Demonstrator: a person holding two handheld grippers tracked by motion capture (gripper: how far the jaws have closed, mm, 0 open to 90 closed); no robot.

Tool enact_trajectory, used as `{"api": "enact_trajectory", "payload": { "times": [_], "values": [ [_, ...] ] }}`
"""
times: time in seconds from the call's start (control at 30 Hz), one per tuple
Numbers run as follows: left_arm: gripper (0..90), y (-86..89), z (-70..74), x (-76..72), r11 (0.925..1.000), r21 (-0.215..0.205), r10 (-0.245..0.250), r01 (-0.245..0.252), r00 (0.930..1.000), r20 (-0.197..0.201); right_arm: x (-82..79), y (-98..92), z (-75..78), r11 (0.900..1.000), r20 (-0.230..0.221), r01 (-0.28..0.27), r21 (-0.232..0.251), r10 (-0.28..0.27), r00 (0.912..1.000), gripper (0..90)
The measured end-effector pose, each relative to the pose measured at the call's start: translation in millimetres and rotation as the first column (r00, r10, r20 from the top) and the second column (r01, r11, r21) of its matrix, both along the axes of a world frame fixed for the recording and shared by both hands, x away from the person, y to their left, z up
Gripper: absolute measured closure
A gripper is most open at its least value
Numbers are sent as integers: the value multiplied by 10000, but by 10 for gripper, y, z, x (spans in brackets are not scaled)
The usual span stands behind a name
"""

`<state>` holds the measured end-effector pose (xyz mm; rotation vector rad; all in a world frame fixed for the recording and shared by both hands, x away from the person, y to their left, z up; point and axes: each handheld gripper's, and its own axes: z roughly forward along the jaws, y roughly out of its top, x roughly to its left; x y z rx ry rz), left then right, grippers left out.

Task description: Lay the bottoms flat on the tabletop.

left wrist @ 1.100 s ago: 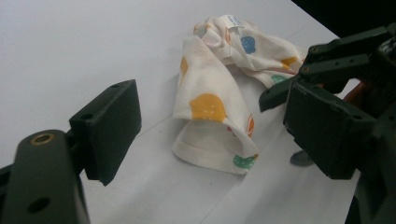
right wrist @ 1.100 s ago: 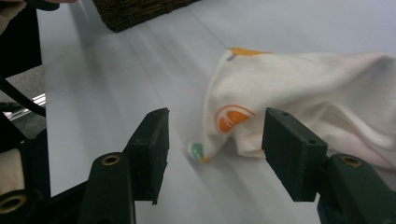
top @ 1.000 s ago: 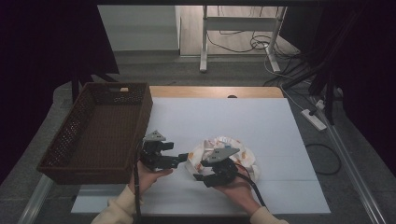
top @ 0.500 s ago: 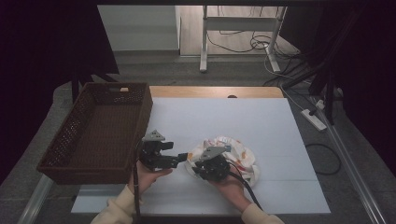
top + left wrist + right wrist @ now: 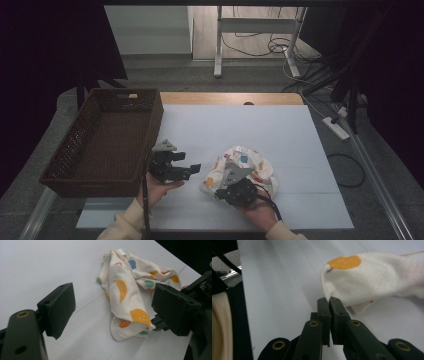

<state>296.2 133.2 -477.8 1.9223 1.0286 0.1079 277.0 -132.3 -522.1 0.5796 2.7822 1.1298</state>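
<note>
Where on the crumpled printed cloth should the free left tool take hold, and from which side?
Judging by its pose, the cloth is best taken at its near folded corner, which lies loose toward the left tool. Come in low from the basket side, jaws open, since the right tool already pinches another edge.

cloth point(image 5: 372, 280) cut off at right edge, right gripper point(image 5: 239, 189) covering its near edge
</note>
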Motion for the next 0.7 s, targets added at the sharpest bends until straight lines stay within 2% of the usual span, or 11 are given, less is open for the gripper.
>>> {"api": "enact_trajectory", "payload": {
  "times": [0.1, 0.23, 0.37, 0.4, 0.57, 0.7],
  "values": [
    [189, -15, -3, 0, 10000, 22, -59, 59, 10000, -3, -53, -60, -7, 10000, -227, 52, 13, -52, 9997, 867],
    [189, -24, -10, 1, 9999, 38, -109, 110, 9999, -30, -164, -140, -33, 9996, -430, -33, -274, 21, 9991, 867],
    [189, -27, -13, 1, 9999, 50, -121, 121, 9999, -34, -231, -243, -38, 9992, -445, 85, -392, -102, 9990, 867],
    [189, -28, -10, 1, 9999, 61, -109, 109, 9999, -23, -258, -327, -34, 9984, -419, 282, -482, -302, 9987, 865],
    [189, -35, -14, 4, 9999, 69, -99, 99, 9999, -32, -256, -455, -7, 9972, -356, 624, -404, -638, 9973, 851],
    [189, -38, -21, 5, 9999, 81, -114, 115, 9999, -52, -259, -504, 45, 9975, -248, 696, -145, -699, 9972, 747]
  ]
}}
